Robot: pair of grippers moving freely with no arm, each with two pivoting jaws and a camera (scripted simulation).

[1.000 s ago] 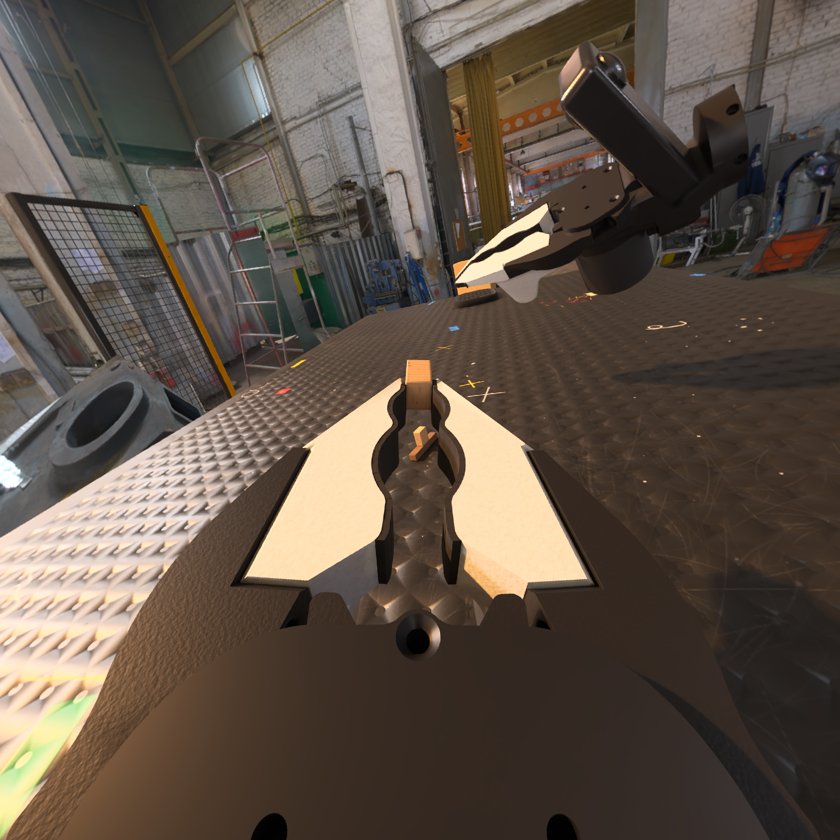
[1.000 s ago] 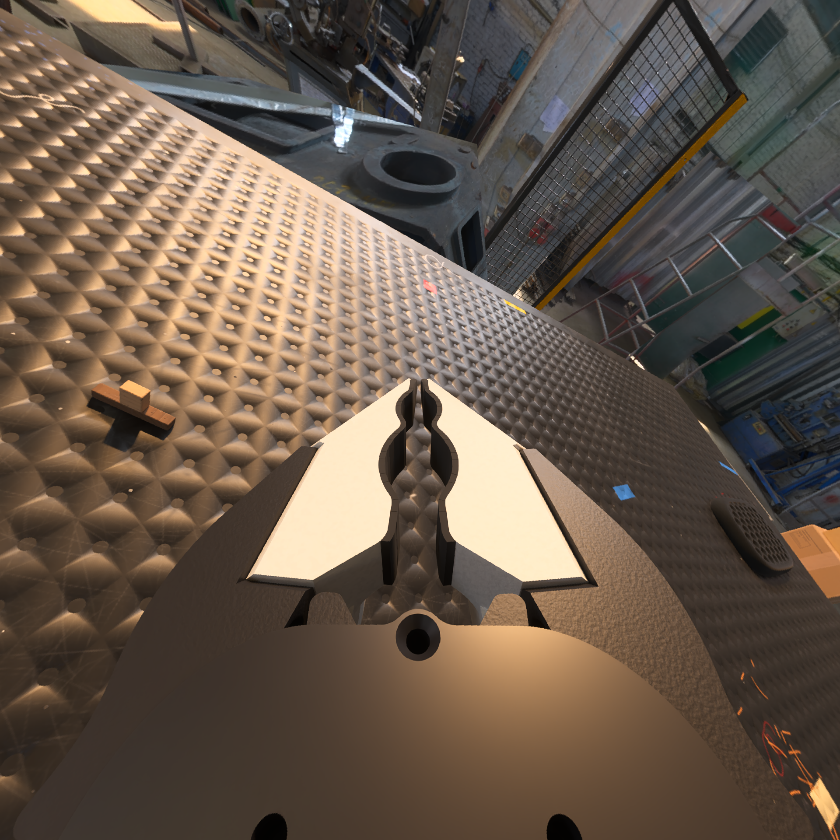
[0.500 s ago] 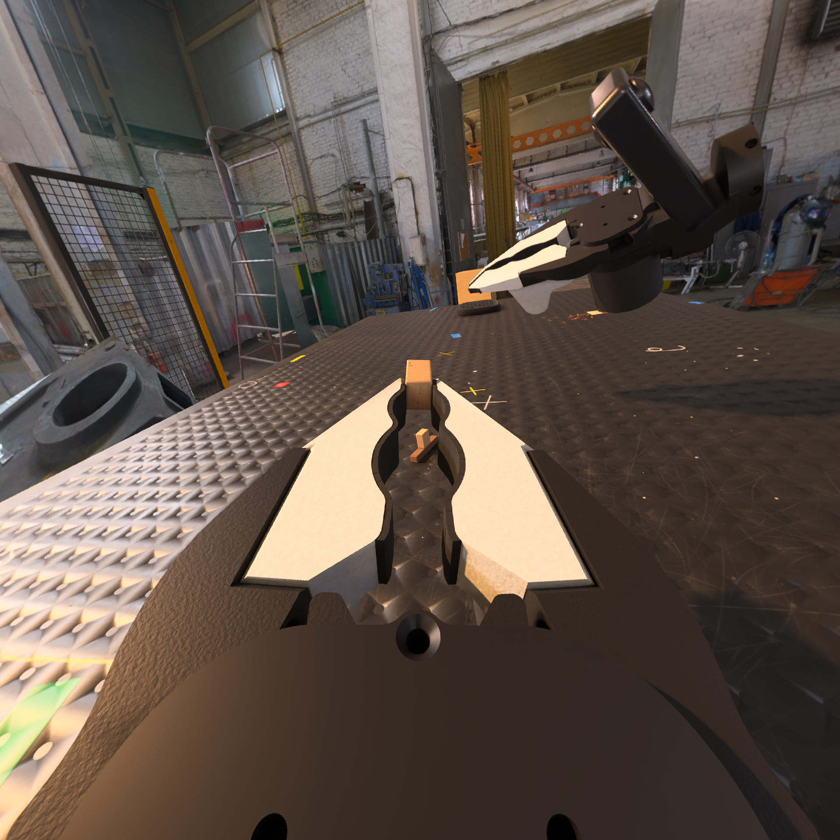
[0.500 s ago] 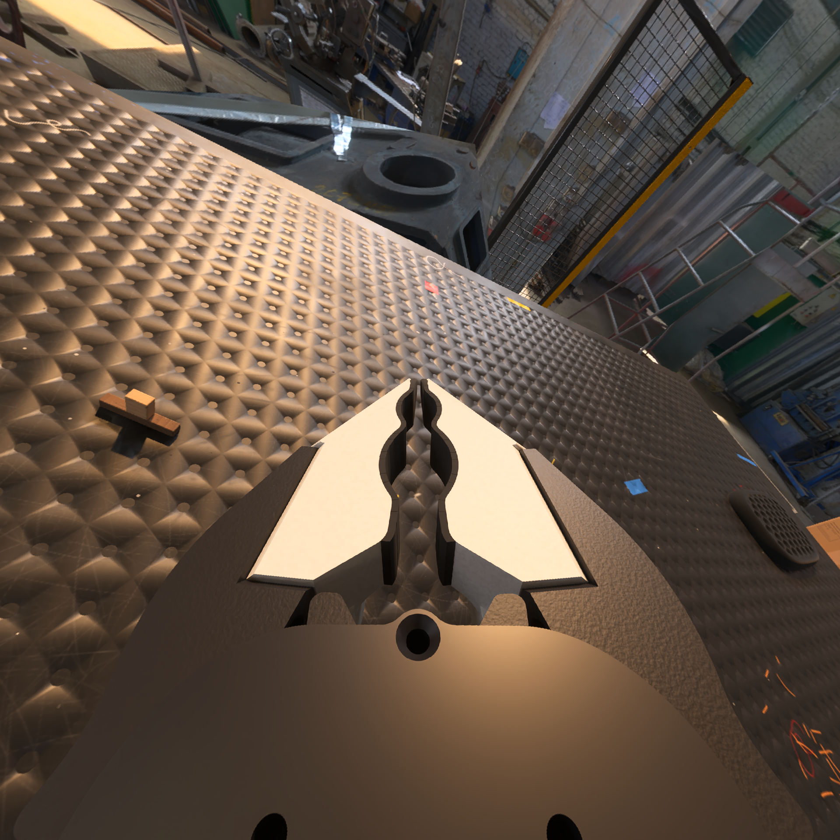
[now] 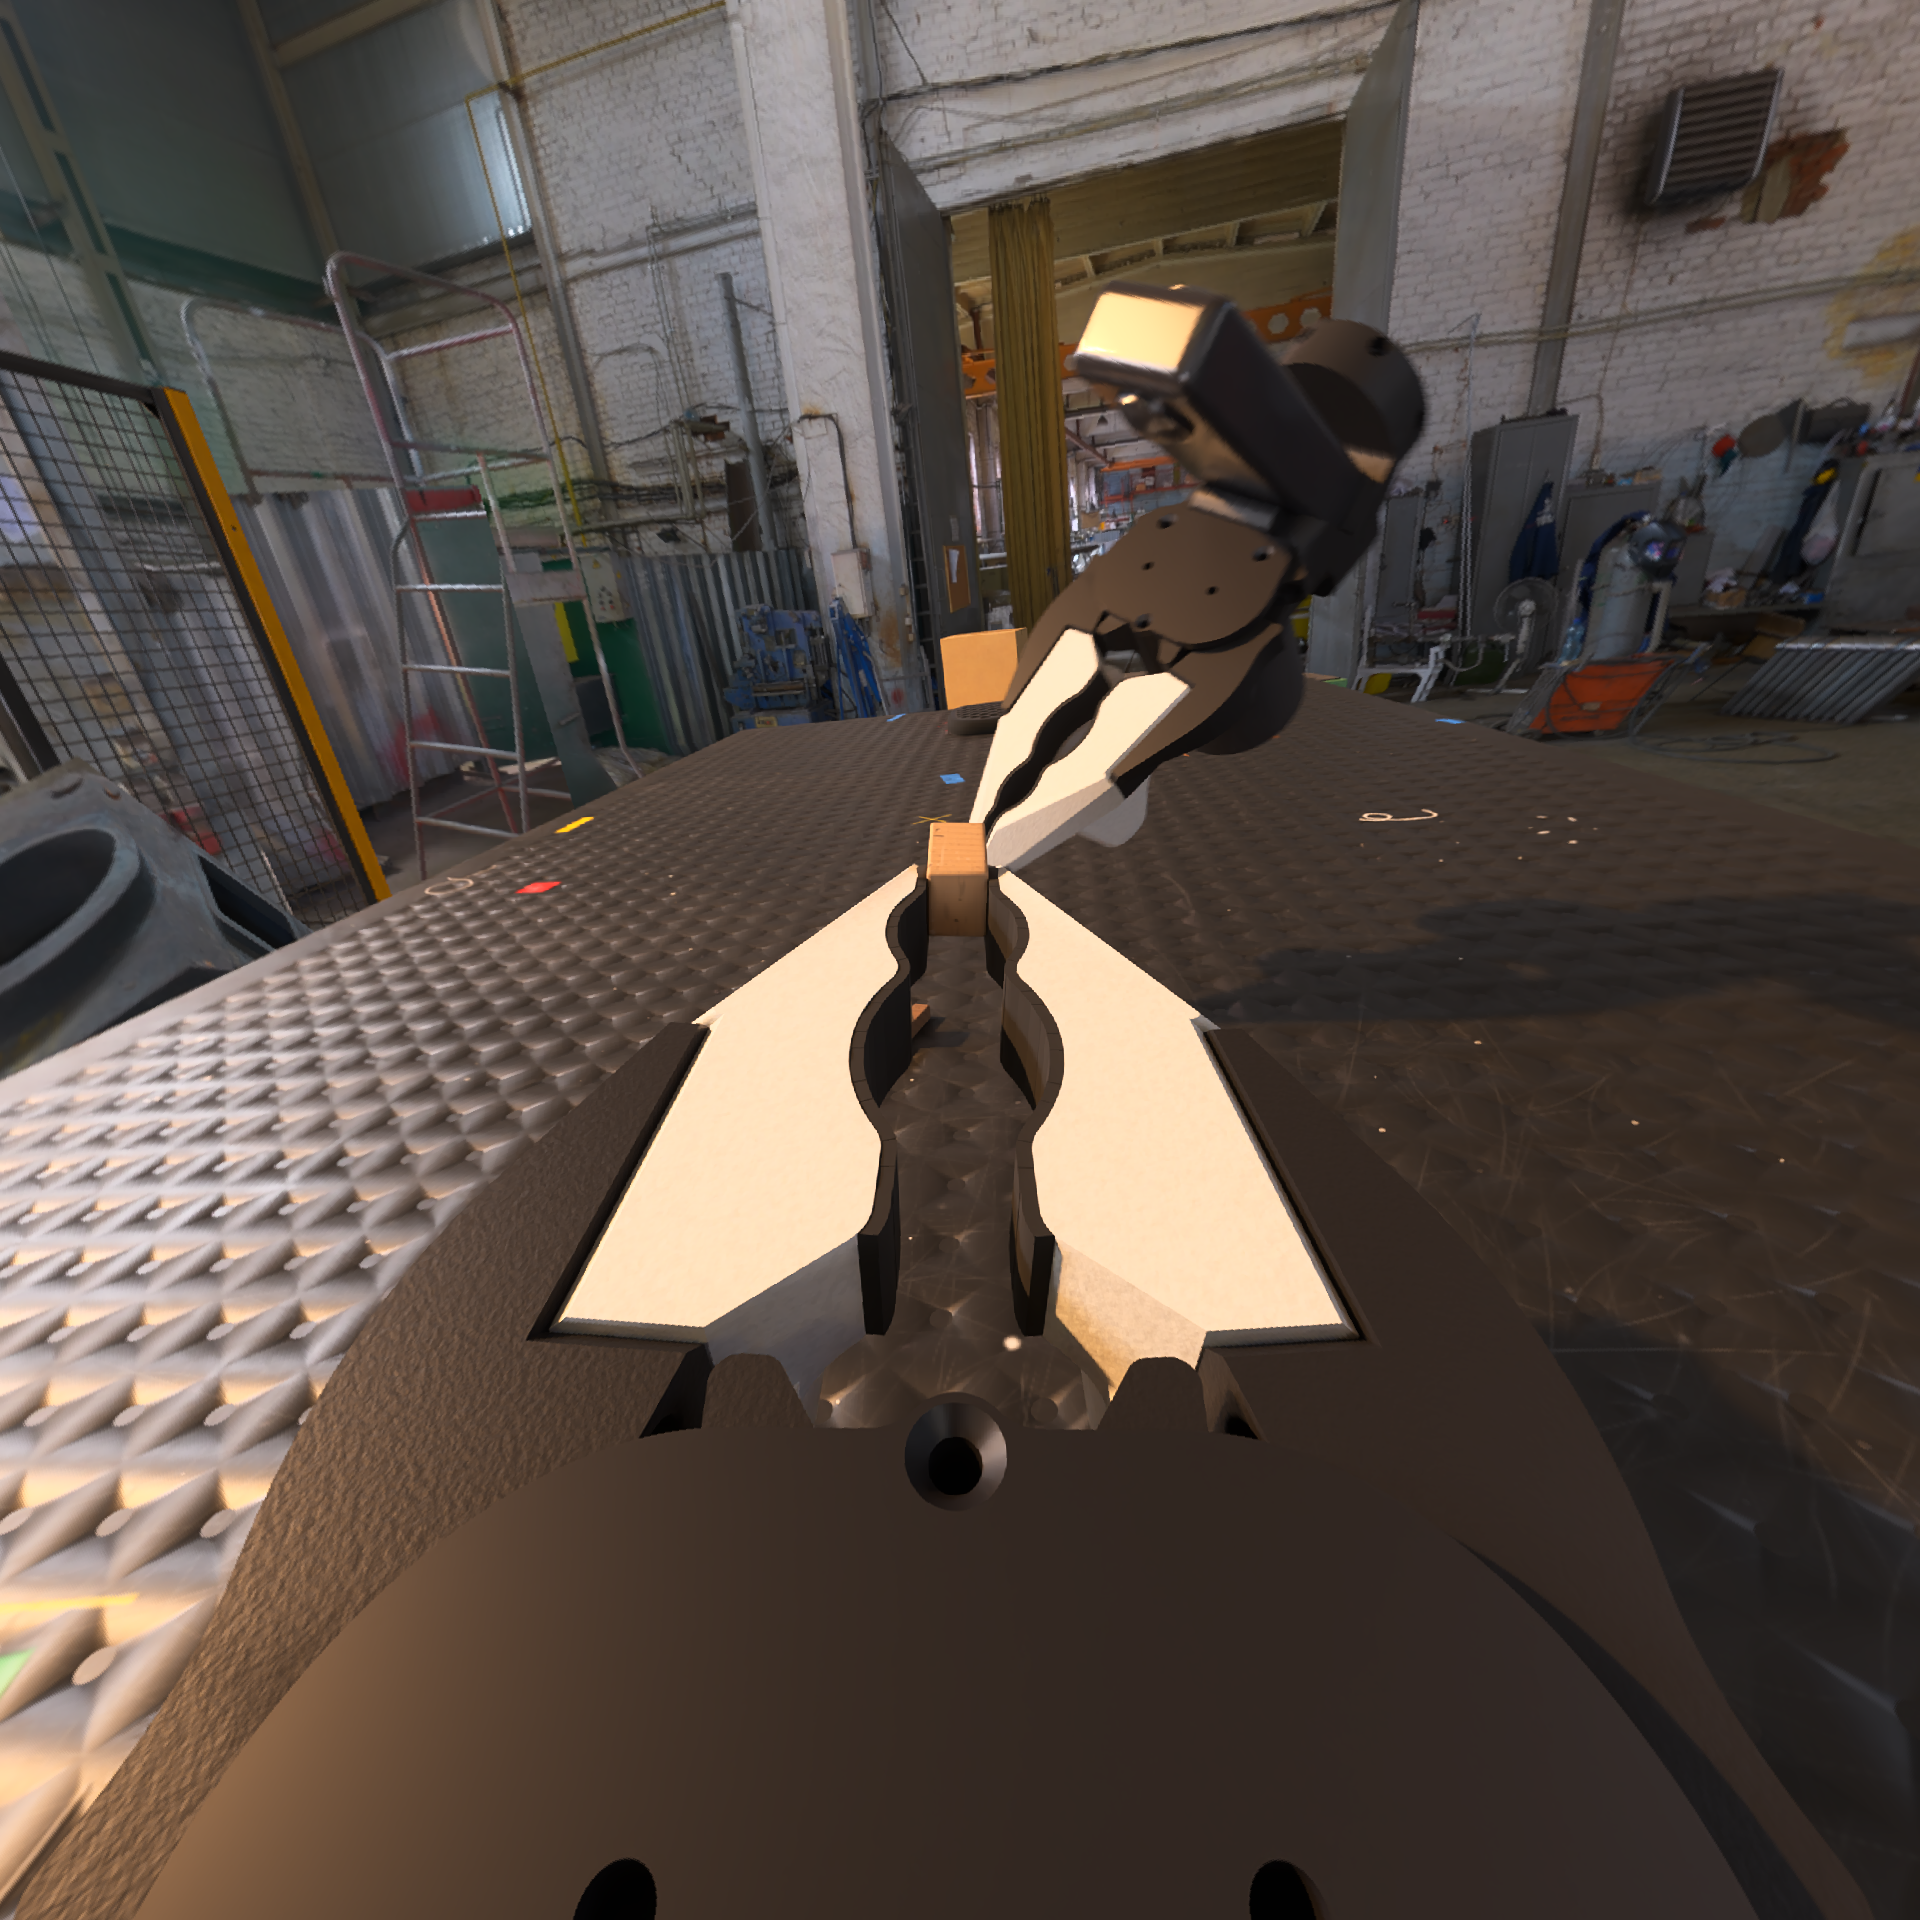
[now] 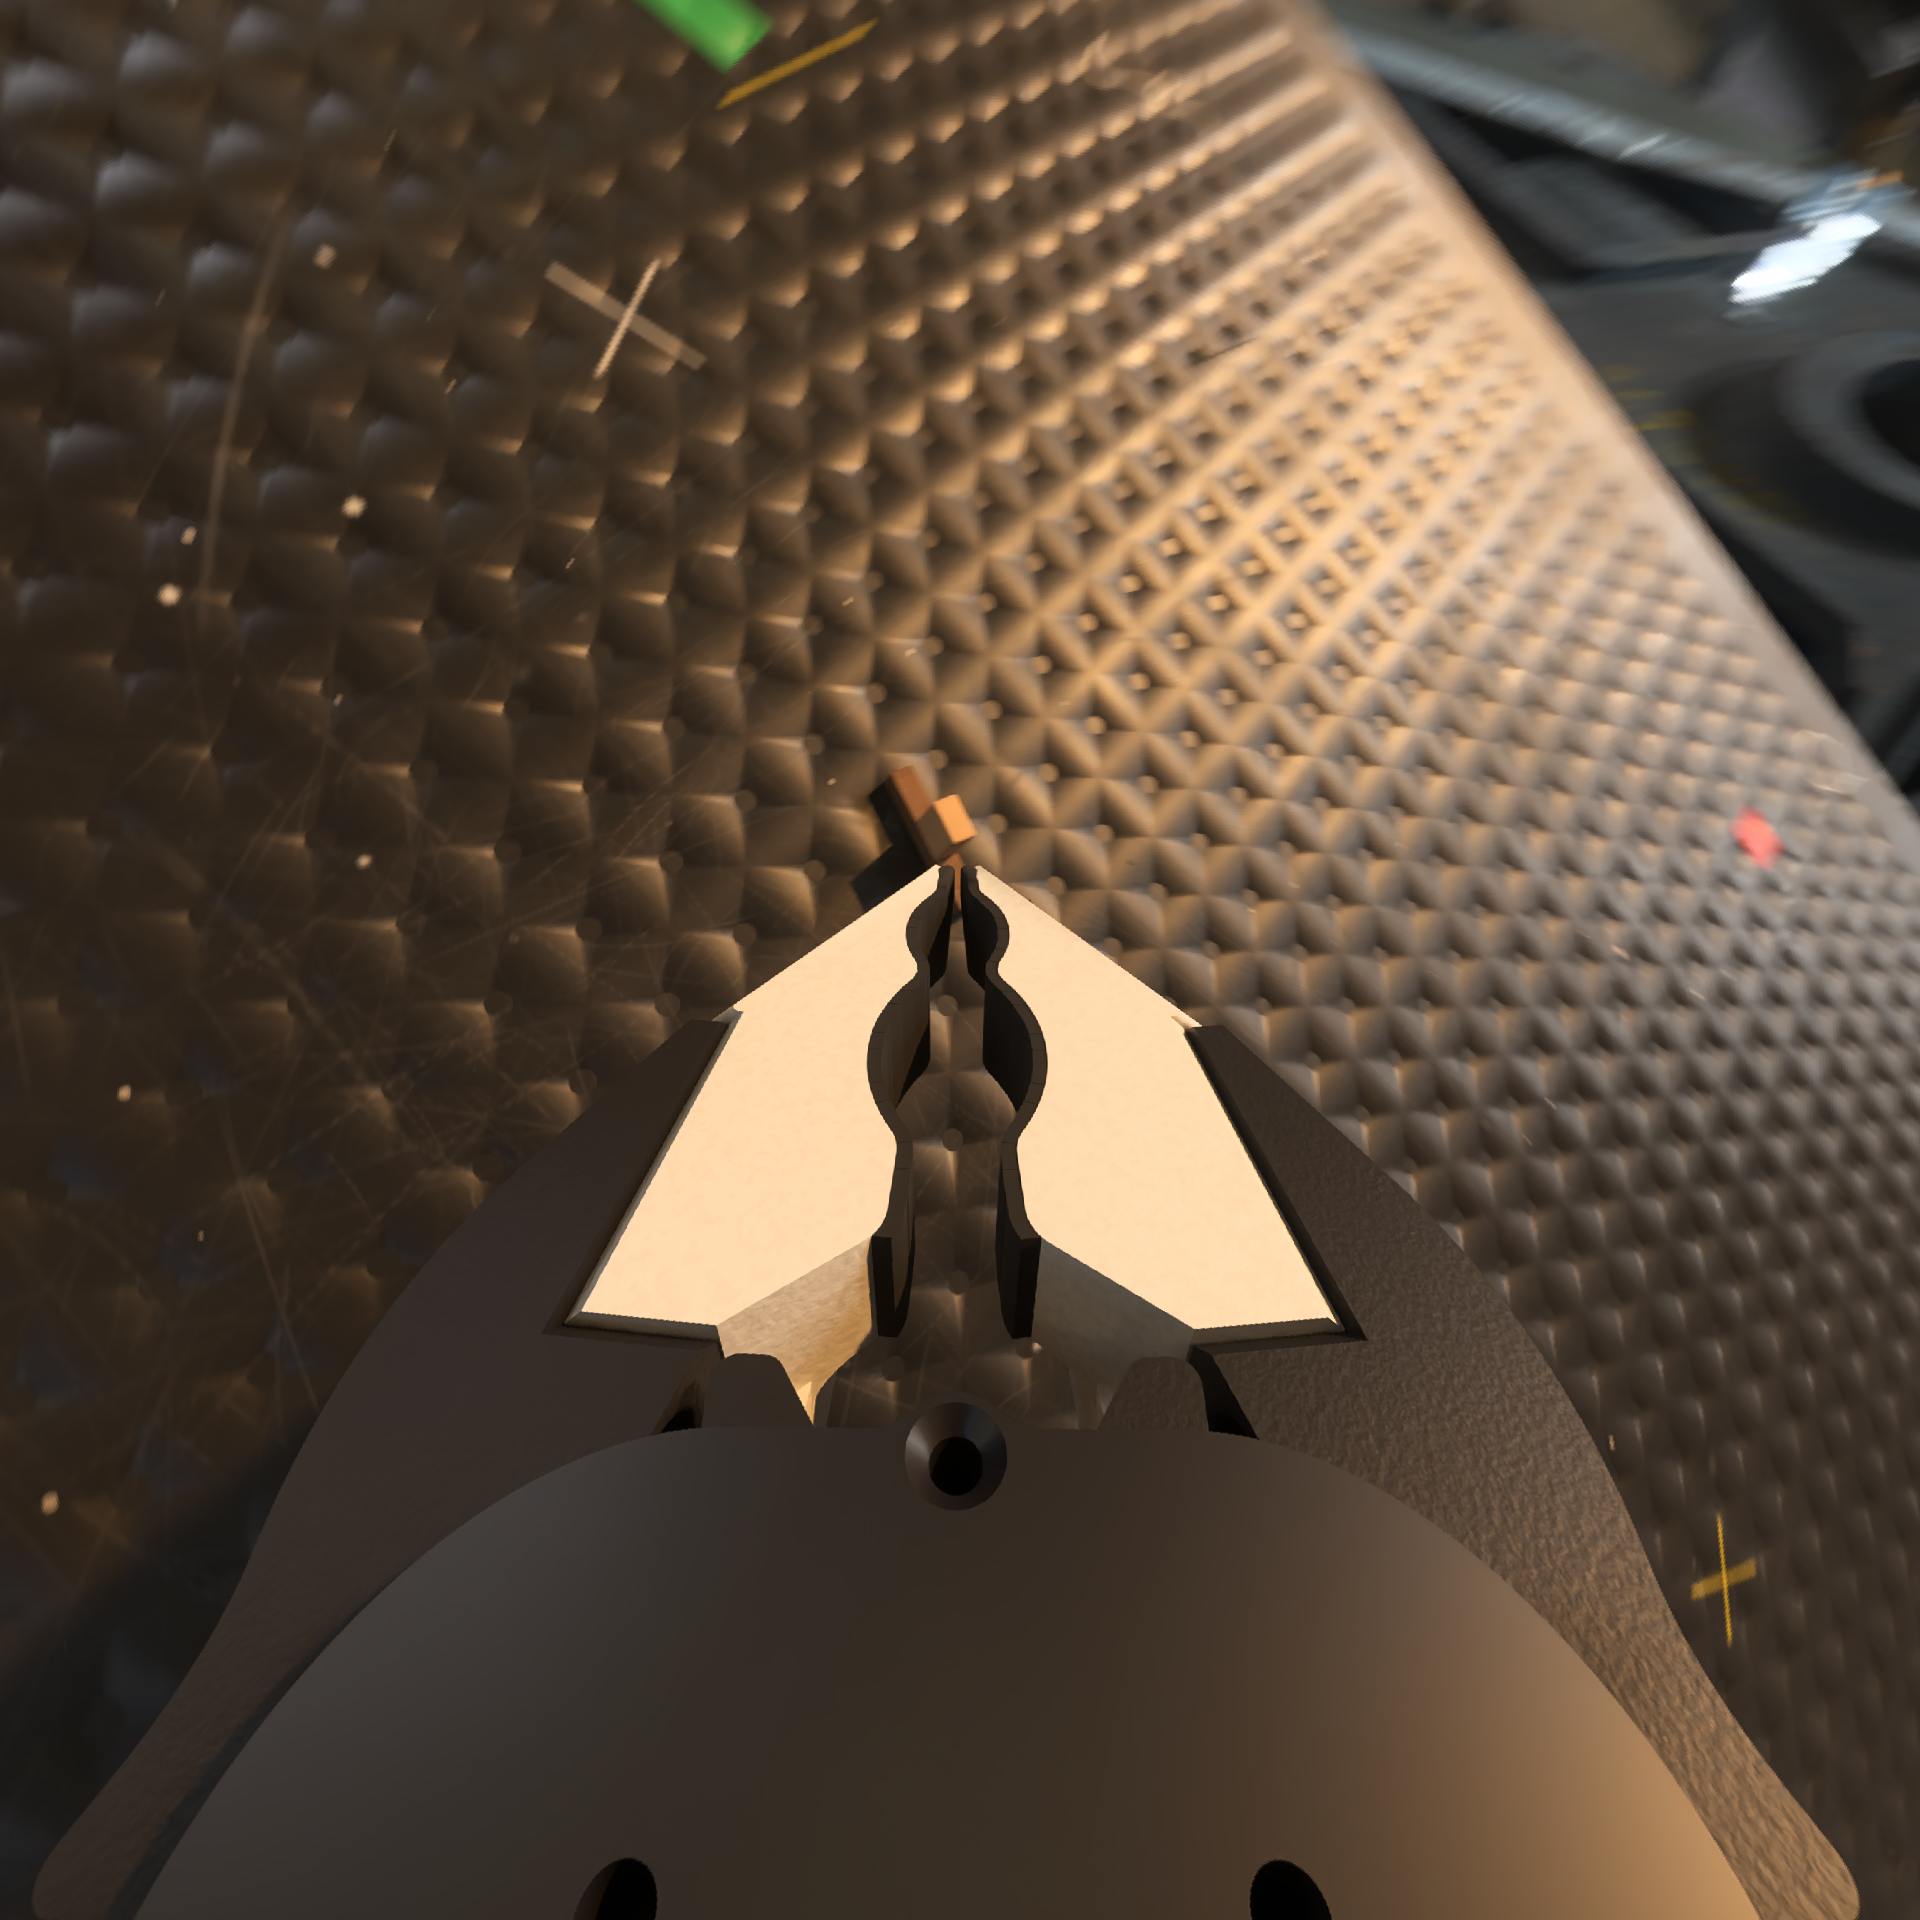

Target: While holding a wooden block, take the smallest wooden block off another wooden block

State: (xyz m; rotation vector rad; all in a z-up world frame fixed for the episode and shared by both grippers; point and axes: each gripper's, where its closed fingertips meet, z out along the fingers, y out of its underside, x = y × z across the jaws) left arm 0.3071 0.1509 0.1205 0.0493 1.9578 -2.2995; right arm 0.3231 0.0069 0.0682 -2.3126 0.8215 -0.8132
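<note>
Held wooden block [image 5: 956, 891] is pinched at the left gripper [image 5: 957, 883] tips, while the right gripper [image 6: 957, 879], fingers nearly closed and empty, is aimed at the smallest block [image 6: 953, 821] atop the dark bar [image 6: 906, 798] just beyond; unless opened, the block is likely knocked off

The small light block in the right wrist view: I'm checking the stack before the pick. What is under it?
The small light block sits on a darker, longer wooden block lying flat on the studded table. The right gripper, jaws nearly shut, covers the darker block's near end.
</note>
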